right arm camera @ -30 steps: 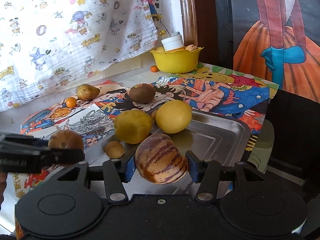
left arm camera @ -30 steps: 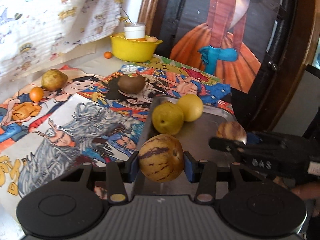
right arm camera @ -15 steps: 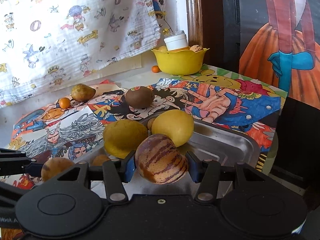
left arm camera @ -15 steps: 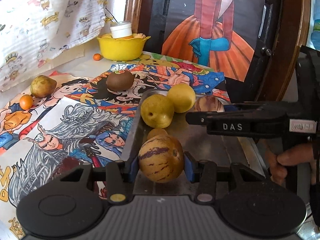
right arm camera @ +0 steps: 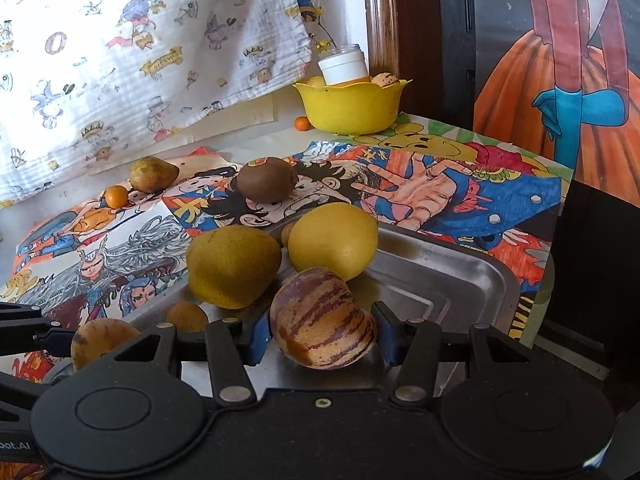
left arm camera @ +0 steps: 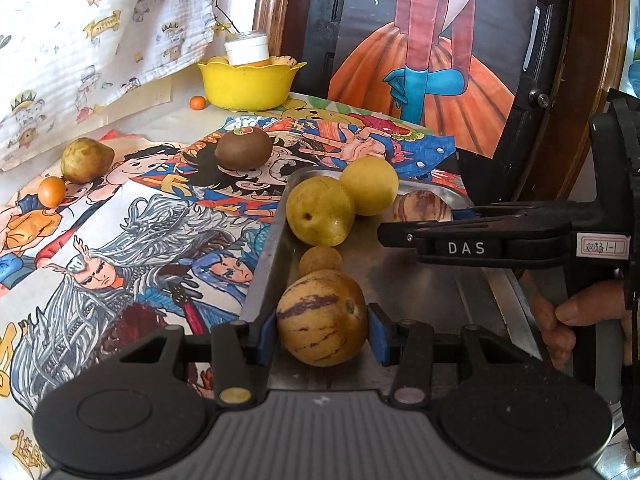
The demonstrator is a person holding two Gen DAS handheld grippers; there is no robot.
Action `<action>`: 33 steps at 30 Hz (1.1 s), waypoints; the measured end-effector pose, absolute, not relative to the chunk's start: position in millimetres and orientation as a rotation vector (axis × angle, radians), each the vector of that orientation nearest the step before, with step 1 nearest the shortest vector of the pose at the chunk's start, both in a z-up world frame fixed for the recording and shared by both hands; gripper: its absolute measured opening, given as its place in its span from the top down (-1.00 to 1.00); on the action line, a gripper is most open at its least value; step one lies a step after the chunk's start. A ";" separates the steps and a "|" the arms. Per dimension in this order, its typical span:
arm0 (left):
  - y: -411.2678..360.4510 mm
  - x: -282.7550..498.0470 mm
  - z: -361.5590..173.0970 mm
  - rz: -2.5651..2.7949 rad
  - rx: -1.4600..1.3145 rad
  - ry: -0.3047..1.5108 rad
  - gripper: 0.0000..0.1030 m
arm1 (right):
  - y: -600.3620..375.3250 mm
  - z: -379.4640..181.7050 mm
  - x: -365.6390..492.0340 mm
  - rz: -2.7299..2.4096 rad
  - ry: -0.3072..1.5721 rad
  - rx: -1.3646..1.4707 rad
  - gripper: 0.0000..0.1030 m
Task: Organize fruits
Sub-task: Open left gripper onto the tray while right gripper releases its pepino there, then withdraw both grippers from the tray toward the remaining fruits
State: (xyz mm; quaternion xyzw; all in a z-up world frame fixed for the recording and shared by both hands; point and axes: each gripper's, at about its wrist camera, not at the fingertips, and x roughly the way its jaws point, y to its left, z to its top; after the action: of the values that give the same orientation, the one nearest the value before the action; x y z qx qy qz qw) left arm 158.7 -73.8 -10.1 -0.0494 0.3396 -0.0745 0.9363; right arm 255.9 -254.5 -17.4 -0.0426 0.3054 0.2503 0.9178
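My left gripper (left arm camera: 322,330) is shut on a striped pepino melon (left arm camera: 322,318) and holds it over the near left part of the metal tray (left arm camera: 424,280). My right gripper (right arm camera: 322,334) is shut on a second striped melon (right arm camera: 322,320) over the tray (right arm camera: 460,276); it also shows in the left wrist view (left arm camera: 424,208). In the tray lie two yellow fruits (left arm camera: 320,210) (left arm camera: 369,185) and a small brown fruit (left arm camera: 320,261). The left gripper's melon shows in the right wrist view (right arm camera: 102,340).
On the comic-print cloth (left arm camera: 132,232) lie a brown kiwi (left arm camera: 243,148), a pear (left arm camera: 86,159) and a small orange fruit (left arm camera: 51,191). A yellow bowl (left arm camera: 248,82) with a white jar stands at the back, another small orange (left arm camera: 197,102) beside it. A framed painting (left arm camera: 428,52) stands behind.
Both grippers have come lower and closer over the tray, each still holding its melon. The right gripper has moved further in over the tray's far side.
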 end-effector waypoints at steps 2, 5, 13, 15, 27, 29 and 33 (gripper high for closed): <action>-73.6 157.5 -8.5 -0.147 -0.100 0.685 0.00 | -254.7 -18.5 256.9 0.509 0.636 -0.086 -0.06; -72.0 155.6 -6.7 -0.145 -0.104 0.680 -0.02 | -256.3 -21.0 258.6 0.504 0.649 -0.081 -0.08; -69.6 146.4 -3.7 -0.147 -0.118 0.672 -0.17 | -263.7 -13.6 250.8 0.498 0.623 -0.049 -0.34; -67.5 142.1 -0.9 -0.138 -0.125 0.661 -0.31 | -265.5 -9.5 245.8 0.497 0.611 -0.049 -0.39; -43.1 114.3 21.0 -0.028 -0.161 0.579 -0.84 | -277.9 14.7 203.3 0.488 0.538 -0.023 -0.76; -39.2 109.9 23.3 0.000 -0.167 0.566 -0.98 | -278.6 18.2 193.0 0.494 0.528 -0.020 -0.84; -32.9 100.4 27.1 0.051 -0.154 0.554 -0.99 | -280.8 24.8 170.6 0.494 0.519 -0.028 -0.95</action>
State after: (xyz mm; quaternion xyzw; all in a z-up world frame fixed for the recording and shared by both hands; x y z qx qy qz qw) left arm 100.4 -32.9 27.1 -0.0759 0.2729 0.0250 0.9587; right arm 170.6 -280.8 24.8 -0.0135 0.2538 0.2420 0.9364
